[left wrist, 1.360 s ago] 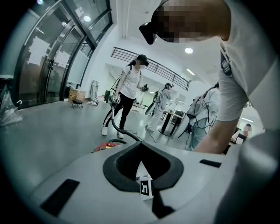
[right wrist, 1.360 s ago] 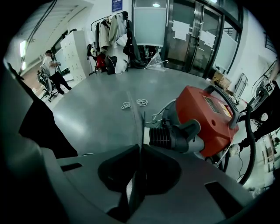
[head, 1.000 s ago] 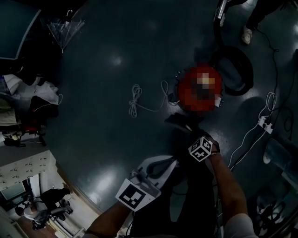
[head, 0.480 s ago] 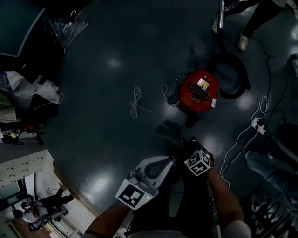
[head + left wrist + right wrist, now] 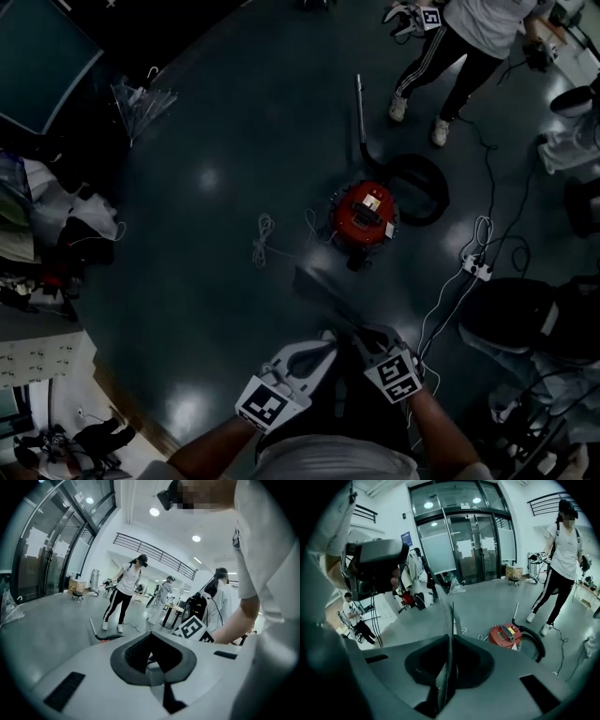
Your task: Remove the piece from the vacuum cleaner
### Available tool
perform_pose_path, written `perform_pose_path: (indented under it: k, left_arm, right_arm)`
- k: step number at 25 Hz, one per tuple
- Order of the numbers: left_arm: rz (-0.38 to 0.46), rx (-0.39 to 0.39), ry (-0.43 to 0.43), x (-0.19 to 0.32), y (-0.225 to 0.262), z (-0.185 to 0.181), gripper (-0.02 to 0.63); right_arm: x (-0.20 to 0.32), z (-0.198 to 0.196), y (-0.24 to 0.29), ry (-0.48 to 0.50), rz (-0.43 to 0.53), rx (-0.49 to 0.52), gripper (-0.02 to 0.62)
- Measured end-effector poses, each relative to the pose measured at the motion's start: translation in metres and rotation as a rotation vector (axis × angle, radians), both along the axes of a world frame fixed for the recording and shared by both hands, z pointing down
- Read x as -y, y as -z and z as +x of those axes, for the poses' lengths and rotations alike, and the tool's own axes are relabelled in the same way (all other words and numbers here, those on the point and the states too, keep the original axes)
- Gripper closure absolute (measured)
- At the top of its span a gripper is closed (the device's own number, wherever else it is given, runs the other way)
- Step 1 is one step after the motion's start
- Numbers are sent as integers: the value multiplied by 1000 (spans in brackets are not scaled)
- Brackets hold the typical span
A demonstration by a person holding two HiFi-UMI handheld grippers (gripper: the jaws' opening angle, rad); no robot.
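Higher than a second ago, the left gripper [image 5: 323, 342] and right gripper [image 5: 361, 333] hang in the head view well apart from the vacuum cleaner [image 5: 364, 216], which sits mid-floor. Left gripper view: its jaws are closed and empty. Right gripper view: its jaws pinch the thin piece [image 5: 451, 634] edge-on, and a swing might slip it loose.

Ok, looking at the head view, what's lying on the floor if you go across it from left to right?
clear umbrella → coiled white cord → red vacuum cleaner → white power strip
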State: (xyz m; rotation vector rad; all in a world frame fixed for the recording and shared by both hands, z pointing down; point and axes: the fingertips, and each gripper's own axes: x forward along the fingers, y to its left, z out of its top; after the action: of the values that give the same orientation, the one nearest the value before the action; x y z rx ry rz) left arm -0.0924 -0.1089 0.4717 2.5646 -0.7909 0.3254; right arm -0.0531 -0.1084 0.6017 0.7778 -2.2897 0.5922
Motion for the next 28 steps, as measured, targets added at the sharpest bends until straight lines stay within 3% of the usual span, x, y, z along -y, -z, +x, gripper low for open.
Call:
perform_pose_path:
  k: [11, 17, 23, 28]
  left_arm:
    - [16, -81, 81, -63, 67, 37, 600]
    - [48, -54, 143, -121, 77, 70, 600]
    - [24, -23, 214, -193, 77, 97, 600]
    - [42, -10, 221, -235, 102, 116, 600]
  right_arm:
    - [-71, 23, 102, -55, 53, 64, 558]
    - [-132, 63, 122, -43, 85, 77, 558]
    - [-192, 100, 148, -18, 125, 87, 558]
    - [-229, 121, 182, -12, 149, 109, 558]
